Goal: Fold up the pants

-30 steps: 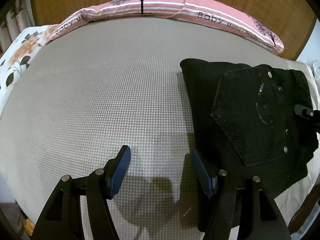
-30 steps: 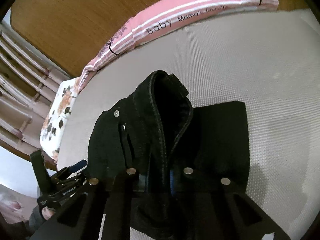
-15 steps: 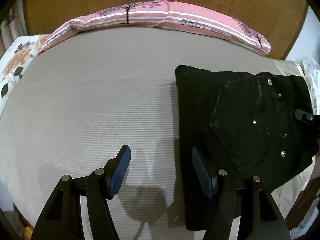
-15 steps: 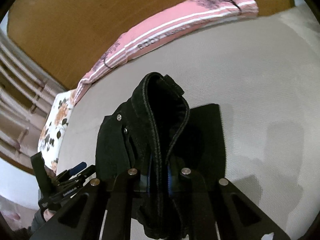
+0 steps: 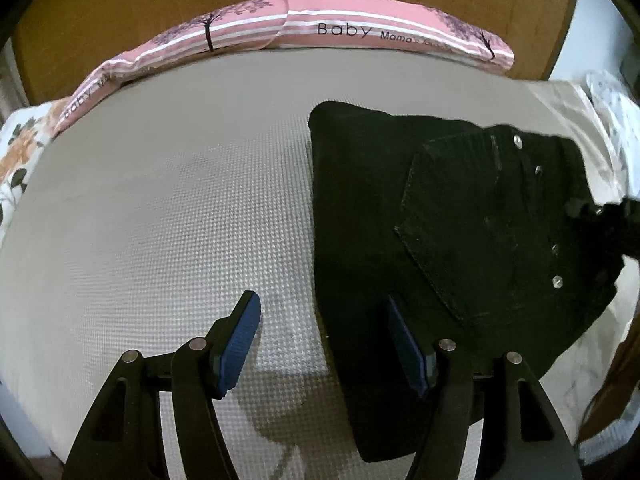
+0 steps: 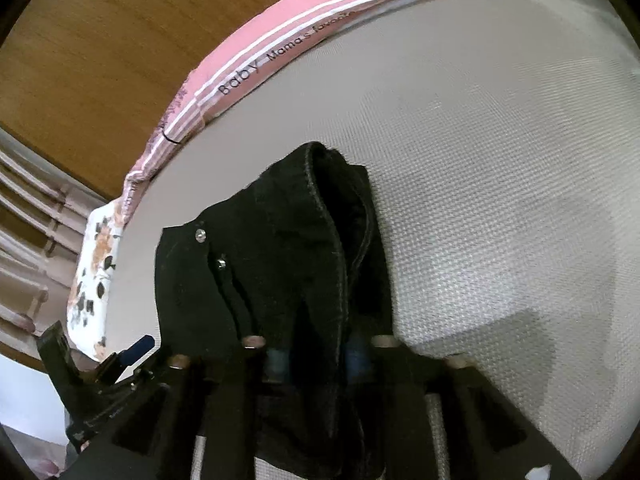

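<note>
Black denim pants (image 5: 460, 232) lie folded on the grey bed at the right of the left wrist view, back pocket and rivets facing up. My left gripper (image 5: 324, 344) is open and empty, just above the bed at the pants' left edge; its right finger overlaps the fabric. My right gripper (image 6: 316, 356) is shut on the pants' waistband (image 6: 320, 240), which bunches up between its blue pads. The right gripper also shows blurred at the right edge of the left wrist view (image 5: 616, 224).
A grey textured mattress (image 5: 160, 208) fills both views. A pink "Baby" bolster pillow (image 5: 340, 32) lies along the wooden headboard (image 5: 120, 8). A floral cushion (image 5: 16, 160) sits at the left edge. White bedding (image 5: 608, 120) lies at the right.
The right gripper has lifted and pulled the waistband, so the pants have shifted slightly. The left gripper stays open at the pants' left edge and has drifted a little.
</note>
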### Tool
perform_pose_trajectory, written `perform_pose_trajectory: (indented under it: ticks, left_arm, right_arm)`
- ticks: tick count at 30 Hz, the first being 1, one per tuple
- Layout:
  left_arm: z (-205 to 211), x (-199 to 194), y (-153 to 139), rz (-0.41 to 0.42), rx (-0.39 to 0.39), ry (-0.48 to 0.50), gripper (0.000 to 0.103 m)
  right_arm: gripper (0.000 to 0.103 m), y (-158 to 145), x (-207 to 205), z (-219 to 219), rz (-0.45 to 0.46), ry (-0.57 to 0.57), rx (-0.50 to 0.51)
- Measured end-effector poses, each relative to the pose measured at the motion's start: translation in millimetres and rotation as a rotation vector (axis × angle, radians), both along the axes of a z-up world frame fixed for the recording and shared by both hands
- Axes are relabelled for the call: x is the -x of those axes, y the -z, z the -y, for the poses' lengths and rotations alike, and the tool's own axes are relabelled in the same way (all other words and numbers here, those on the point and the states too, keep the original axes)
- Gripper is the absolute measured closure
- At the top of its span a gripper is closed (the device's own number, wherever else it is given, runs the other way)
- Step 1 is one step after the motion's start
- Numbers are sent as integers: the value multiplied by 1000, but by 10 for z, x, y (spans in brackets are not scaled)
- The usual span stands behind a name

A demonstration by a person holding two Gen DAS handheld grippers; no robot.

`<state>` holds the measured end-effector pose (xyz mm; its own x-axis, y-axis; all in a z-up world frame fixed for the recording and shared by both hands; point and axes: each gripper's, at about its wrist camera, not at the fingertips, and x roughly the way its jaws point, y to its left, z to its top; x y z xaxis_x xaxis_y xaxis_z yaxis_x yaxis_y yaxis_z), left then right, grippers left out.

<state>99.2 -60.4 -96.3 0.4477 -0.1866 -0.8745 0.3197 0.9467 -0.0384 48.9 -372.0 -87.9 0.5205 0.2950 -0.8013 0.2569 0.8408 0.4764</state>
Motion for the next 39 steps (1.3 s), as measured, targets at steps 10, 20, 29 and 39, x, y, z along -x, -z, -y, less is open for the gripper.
perform_pose_trajectory:
  ticks: [10, 20, 29, 39]
  left_arm:
    - [-45, -21, 33, -18, 40, -11, 37]
    - [-55, 33, 8, -19, 32, 8, 37]
    - [-29, 158, 51, -15, 10, 71, 37]
    - [-37, 84, -149, -2, 26, 67, 37]
  right_arm:
    - [73, -210, 457, 50, 39, -43, -140]
    - [93, -295, 516, -176, 43, -70, 3]
    - [95, -115, 696, -209, -14, -58, 107]
    - [71, -369, 619, -139, -7, -34, 165]
